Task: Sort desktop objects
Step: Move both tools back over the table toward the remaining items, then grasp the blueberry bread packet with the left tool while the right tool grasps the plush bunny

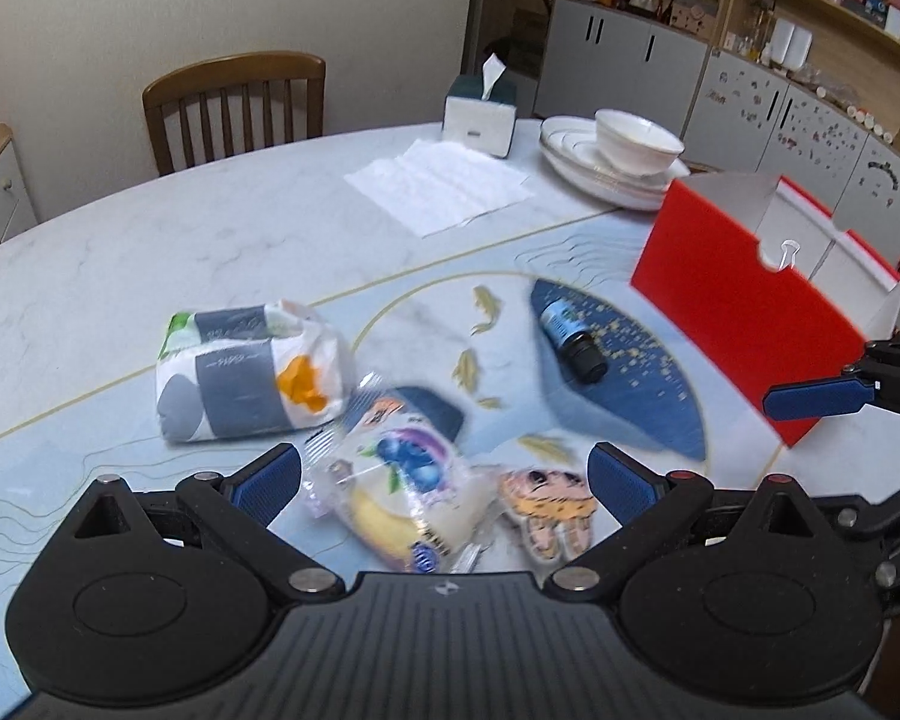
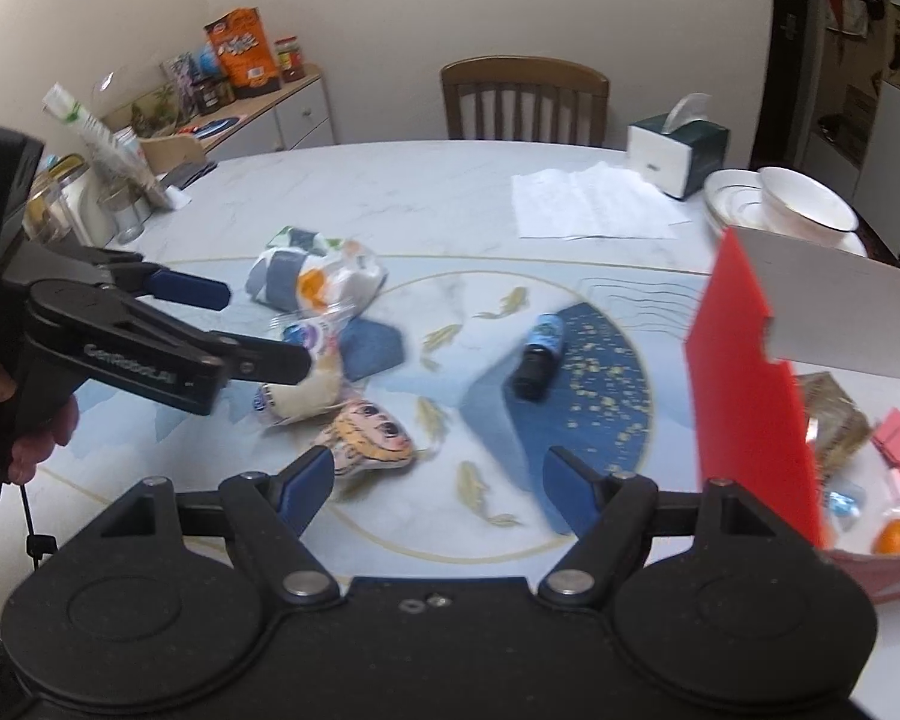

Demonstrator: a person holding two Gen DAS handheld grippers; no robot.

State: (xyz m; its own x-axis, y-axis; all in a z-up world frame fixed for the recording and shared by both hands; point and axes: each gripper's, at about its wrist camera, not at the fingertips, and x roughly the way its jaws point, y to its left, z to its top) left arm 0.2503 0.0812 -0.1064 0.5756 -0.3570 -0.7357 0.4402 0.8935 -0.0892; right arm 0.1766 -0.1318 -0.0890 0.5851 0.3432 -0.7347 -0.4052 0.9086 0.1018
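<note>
My left gripper (image 1: 444, 480) is open, its jaws spread on either side of a clear snack bag with a blueberry print (image 1: 399, 480), just above it. A cartoon-face charm (image 1: 549, 507) lies to the bag's right. A tissue pack (image 1: 246, 369) lies to the left, a small dark bottle with a blue label (image 1: 573, 336) to the right. The red box (image 1: 744, 306) stands open at the right. My right gripper (image 2: 438, 483) is open and empty above the mat, near the charm (image 2: 369, 435) and the bottle (image 2: 540, 357). The left gripper also shows in the right wrist view (image 2: 258, 330).
A tissue box (image 1: 480, 114), a flat paper napkin (image 1: 441, 183) and stacked white plates with a bowl (image 1: 621, 150) stand at the table's far side. A wooden chair (image 1: 234, 108) is behind. The red box holds an orange and small items (image 2: 897, 537).
</note>
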